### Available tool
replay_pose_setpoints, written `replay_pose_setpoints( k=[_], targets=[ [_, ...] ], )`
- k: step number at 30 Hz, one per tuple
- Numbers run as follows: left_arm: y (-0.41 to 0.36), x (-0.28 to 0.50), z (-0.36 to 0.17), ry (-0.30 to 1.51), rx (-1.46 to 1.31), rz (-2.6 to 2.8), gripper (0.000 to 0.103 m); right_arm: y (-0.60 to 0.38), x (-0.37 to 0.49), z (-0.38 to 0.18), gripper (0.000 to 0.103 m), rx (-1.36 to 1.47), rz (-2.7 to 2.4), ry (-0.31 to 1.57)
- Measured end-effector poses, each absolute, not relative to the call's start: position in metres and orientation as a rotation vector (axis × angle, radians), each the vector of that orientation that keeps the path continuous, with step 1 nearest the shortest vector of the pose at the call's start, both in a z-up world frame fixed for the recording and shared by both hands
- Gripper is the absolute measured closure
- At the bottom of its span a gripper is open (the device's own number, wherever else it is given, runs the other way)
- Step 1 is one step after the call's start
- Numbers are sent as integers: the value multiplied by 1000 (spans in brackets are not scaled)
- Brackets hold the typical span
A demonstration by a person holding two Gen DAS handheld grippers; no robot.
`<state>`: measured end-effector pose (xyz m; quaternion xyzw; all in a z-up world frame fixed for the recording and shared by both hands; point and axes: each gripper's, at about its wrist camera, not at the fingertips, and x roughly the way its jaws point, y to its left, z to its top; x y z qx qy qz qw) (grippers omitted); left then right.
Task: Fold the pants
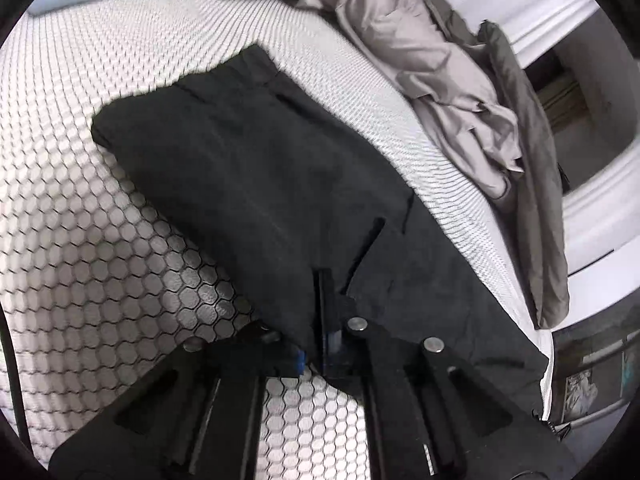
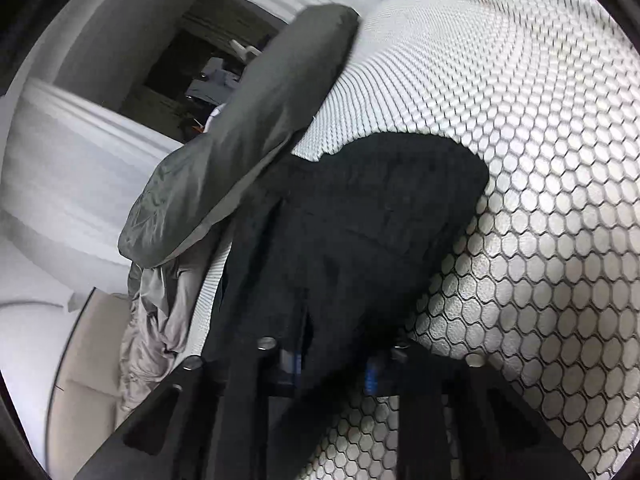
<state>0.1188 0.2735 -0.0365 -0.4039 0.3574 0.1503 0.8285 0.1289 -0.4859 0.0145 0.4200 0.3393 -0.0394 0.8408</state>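
Black pants [image 1: 256,168] lie folded lengthwise on a white mattress [image 1: 80,240] with a hexagon pattern, running from the far left toward me. My left gripper [image 1: 326,304] is at their near edge, shut, with a fold of the black cloth pinched between its fingers. In the right wrist view the same black pants [image 2: 360,216] bunch up over my right gripper [image 2: 336,348]. Its blue-padded fingers [image 2: 296,360] are closed on a thick wad of the cloth, which hides the fingertips.
A heap of pale grey cloth [image 1: 420,60] and a dark olive garment [image 1: 532,160] lie along the mattress's right edge. In the right wrist view that olive garment [image 2: 248,140] touches the pants' left side. White moulded furniture [image 2: 80,160] stands beyond the mattress [image 2: 540,200].
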Motion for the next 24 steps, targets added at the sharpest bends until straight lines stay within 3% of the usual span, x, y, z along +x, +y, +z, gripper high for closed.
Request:
replay_pose_setpoints(
  k=[12,15,16,18,19,20,21,23,24],
  targets=[
    [270,20,-15,776,-737,338,100,-476,37,41,87,752,-67,792],
    [267,16,-16,818,-694,373,94,-466,27,42,81,603,-53,848],
    [267,14,-12,808,-688,372,94,-467,25,45,74,576,-37,852],
    [266,7,0,779,-689,384,89,-475,17,51,58,607,-44,833],
    [266,4,4,772,-691,392,82,-483,11,55,49,649,-53,801],
    [264,0,9,761,-700,400,73,-490,7,57,46,692,-63,771],
    [262,-1,13,748,-713,399,67,-496,6,58,44,721,-74,752],
    [255,-3,18,720,-731,380,47,-508,6,51,45,786,-92,737],
    [251,-4,19,718,-730,382,45,-514,4,47,50,814,-101,740]
  ],
)
